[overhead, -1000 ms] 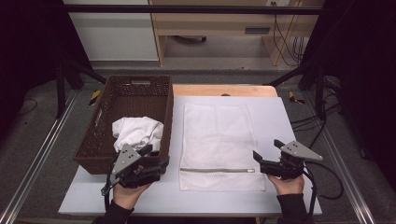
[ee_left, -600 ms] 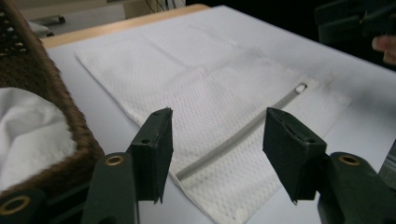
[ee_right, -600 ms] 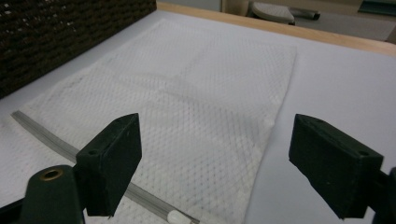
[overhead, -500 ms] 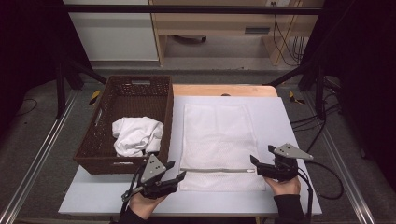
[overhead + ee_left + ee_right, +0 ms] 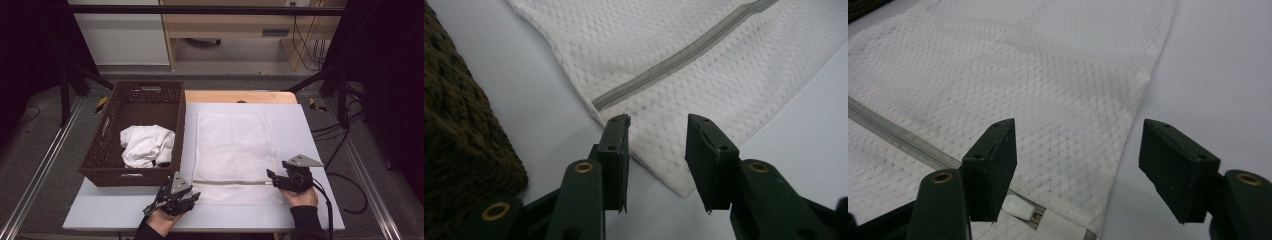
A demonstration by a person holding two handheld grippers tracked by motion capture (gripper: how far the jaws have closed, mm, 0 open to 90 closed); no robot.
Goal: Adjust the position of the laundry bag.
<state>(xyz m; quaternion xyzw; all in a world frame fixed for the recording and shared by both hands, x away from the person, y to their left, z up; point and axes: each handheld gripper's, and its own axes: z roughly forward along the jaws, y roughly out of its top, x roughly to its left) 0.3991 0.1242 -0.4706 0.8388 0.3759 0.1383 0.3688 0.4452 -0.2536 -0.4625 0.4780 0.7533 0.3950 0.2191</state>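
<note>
A white mesh laundry bag [image 5: 232,145] lies flat on the table, and a grey zipper [image 5: 230,182] runs across its near end. My left gripper [image 5: 195,196] is at the bag's near left corner. In the left gripper view its jaws [image 5: 658,122] are open a little on either side of that corner of the bag [image 5: 674,45], just below the zipper [image 5: 684,55]. My right gripper [image 5: 270,176] is at the zipper's right end. It stands wide open [image 5: 1078,130] over the bag [image 5: 1048,75], with the white zipper pull [image 5: 1015,207] by its left jaw.
A brown wicker basket [image 5: 180,125] stands to the left of the bag and holds a crumpled white cloth [image 5: 145,145]. Its wall [image 5: 454,125] is close to my left gripper. The pale table [image 5: 305,130] has bare room right of the bag. A wooden board [image 5: 240,96] lies at the back.
My left gripper has left the basket's front and moved right and nearer, to the bag's near left corner. The right gripper has edged toward the zipper's end.
</note>
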